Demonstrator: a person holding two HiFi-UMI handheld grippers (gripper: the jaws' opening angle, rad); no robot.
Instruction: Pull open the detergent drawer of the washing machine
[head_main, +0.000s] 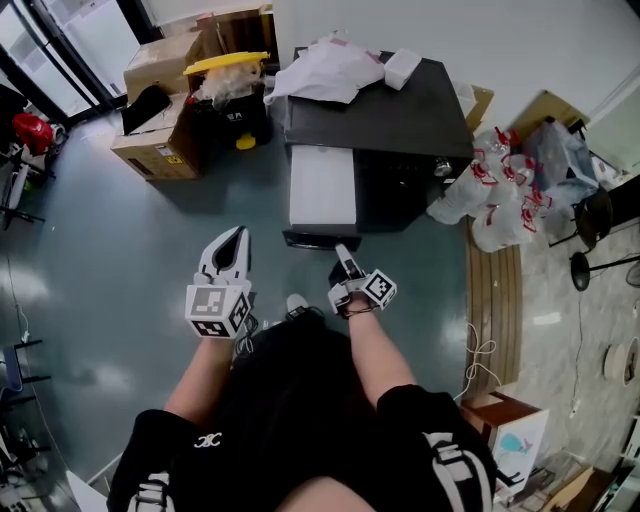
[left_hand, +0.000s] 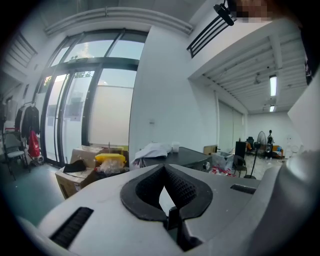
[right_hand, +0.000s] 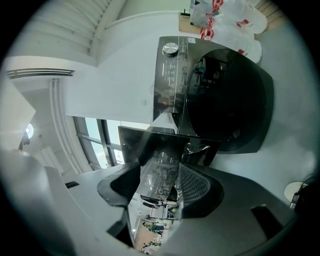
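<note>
Before the washing machine (head_main: 400, 110), the right gripper (head_main: 344, 254) — forearm outstretched, rolled sideways — clamps the glossy front of the pulled-out detergent drawer (head_main: 322, 185); the left gripper (head_main: 236, 238) hovers alongside — jaws together, empty.

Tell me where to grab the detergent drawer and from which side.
Grip the detergent drawer by its dark front panel, coming level from the front of the washing machine: the drawer juts out, and that thin lip fits between jaws, as the right gripper shows.

Black washing machine (head_main: 400, 110), white detergent drawer (head_main: 322, 185), teal floor (head_main: 120, 250).
</note>
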